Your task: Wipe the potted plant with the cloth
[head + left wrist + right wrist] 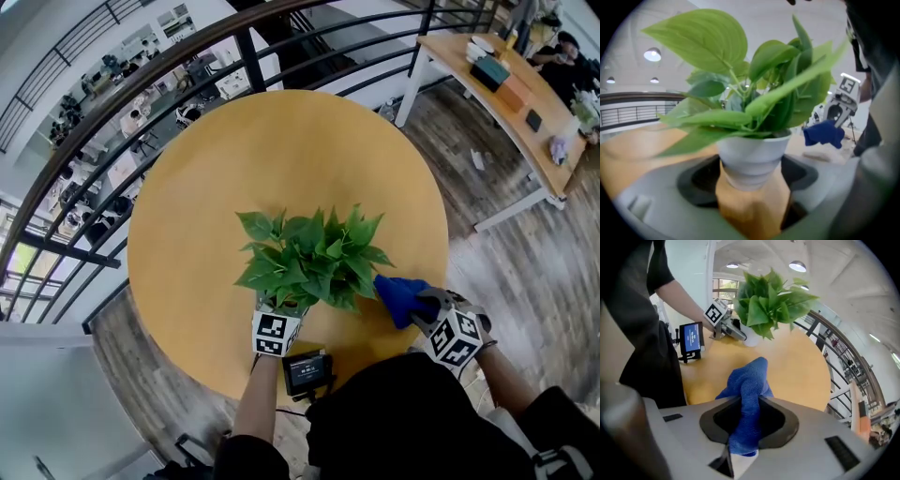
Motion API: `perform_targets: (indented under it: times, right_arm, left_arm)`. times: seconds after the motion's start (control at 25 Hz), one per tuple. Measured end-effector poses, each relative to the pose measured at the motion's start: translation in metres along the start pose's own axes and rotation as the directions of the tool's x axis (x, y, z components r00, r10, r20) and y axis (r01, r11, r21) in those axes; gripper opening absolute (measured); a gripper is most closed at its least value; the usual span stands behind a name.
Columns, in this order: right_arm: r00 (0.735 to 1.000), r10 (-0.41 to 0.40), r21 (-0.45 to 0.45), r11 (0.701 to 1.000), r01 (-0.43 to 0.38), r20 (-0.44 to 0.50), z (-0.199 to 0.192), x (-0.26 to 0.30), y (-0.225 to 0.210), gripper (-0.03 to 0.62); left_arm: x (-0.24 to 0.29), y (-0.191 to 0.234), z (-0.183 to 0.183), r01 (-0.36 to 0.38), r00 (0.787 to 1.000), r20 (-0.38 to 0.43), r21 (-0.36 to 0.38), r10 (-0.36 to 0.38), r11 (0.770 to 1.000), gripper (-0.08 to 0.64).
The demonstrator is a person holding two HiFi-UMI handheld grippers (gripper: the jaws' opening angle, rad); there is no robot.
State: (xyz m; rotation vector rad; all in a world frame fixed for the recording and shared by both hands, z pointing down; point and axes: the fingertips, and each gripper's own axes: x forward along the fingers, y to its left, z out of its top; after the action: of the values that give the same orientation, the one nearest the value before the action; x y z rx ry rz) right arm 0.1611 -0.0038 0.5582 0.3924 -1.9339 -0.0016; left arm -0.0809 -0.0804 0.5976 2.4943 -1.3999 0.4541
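While the left gripper (pixel 278 314) clamps its jaws on the white pot (pixel 752 159) of the potted plant (pixel 314 258), which stands near the front edge of the round wooden table (pixel 281 141), the right gripper (pixel 420 307) is closed on a blue cloth (pixel 397 294). That cloth hangs just beside the leaves on the plant's right side.

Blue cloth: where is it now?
Head view, lower right: the blue cloth is clamped in the right gripper, beside the potted plant, over the near edge of the table.
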Motion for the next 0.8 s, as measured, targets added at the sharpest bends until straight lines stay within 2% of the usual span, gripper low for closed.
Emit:
perform_targets:
  times: [0.08, 0.16, 0.24, 0.32, 0.36, 0.4, 0.44, 0.52, 0.6, 0.64, 0.72, 0.8]
  right_arm:
    - [0.995, -0.049, 0.058, 0.997, 0.044, 0.089, 0.013, -0.028, -0.021, 0.101]
    - [0.965, -0.092, 0.075, 0.994, 0.075, 0.247, 0.045, -0.069, -0.040, 0.102]
    - [0.896, -0.120, 0.052, 0.993, 0.108, 0.428, 0.088, -0.118, -0.052, 0.101]
    - [0.822, -0.135, 0.052, 0.991, 0.127, 0.554, 0.127, -0.157, -0.053, 0.101]
    - [0.802, -0.132, 0.055, 0.991, 0.123, 0.583, 0.141, -0.167, -0.050, 0.101]
    - [0.799, -0.116, 0.043, 0.993, 0.113, 0.589, 0.151, -0.170, -0.043, 0.102]
    - [0.811, -0.089, 0.011, 0.995, 0.101, 0.578, 0.156, -0.165, -0.035, 0.101]
    - [0.857, -0.026, -0.117, 0.988, 0.100, 0.514, 0.160, -0.139, -0.012, 0.102]
    - [0.909, 0.011, -0.259, 0.960, 0.107, 0.417, 0.154, -0.104, 0.009, 0.103]
    - [0.931, 0.026, -0.300, 0.950, 0.091, 0.365, 0.146, -0.085, 0.018, 0.103]
    - [0.961, 0.067, -0.323, 0.946, 0.024, 0.268, 0.122, -0.047, 0.032, 0.101]
    - [0.978, 0.105, -0.304, 0.952, -0.046, 0.180, 0.091, -0.018, 0.043, 0.101]
  left_arm:
    - [0.001, 0.000, 0.001, 0.000, 1.000, 0.002, 0.002, 0.000, 1.000, 0.397]
    - [0.002, 0.000, 0.001, 0.001, 1.000, 0.001, 0.001, -0.001, 1.000, 0.397]
    - [0.002, 0.000, 0.000, 0.000, 1.000, -0.002, 0.000, 0.000, 1.000, 0.397]
    - [0.001, 0.001, 0.000, -0.001, 1.000, -0.005, -0.001, 0.001, 1.000, 0.397]
    - [0.001, 0.001, 0.000, -0.001, 1.000, -0.005, -0.002, 0.001, 1.000, 0.397]
    - [0.001, 0.001, 0.000, -0.001, 1.000, -0.005, -0.002, 0.001, 1.000, 0.397]
    - [0.001, 0.001, 0.000, -0.001, 1.000, -0.005, -0.002, 0.001, 1.000, 0.397]
    - [0.000, 0.001, 0.000, -0.001, 1.000, -0.006, -0.002, 0.001, 1.000, 0.397]
    - [0.001, 0.001, 0.001, 0.002, 1.000, -0.006, -0.001, -0.002, 1.000, 0.397]
    - [0.001, 0.001, 0.002, 0.002, 1.000, -0.005, 0.000, -0.002, 1.000, 0.397]
    - [0.001, 0.003, 0.002, 0.000, 1.000, -0.005, -0.002, 0.000, 1.000, 0.397]
    - [0.001, 0.003, 0.000, 0.000, 1.000, -0.002, -0.002, 0.000, 1.000, 0.397]
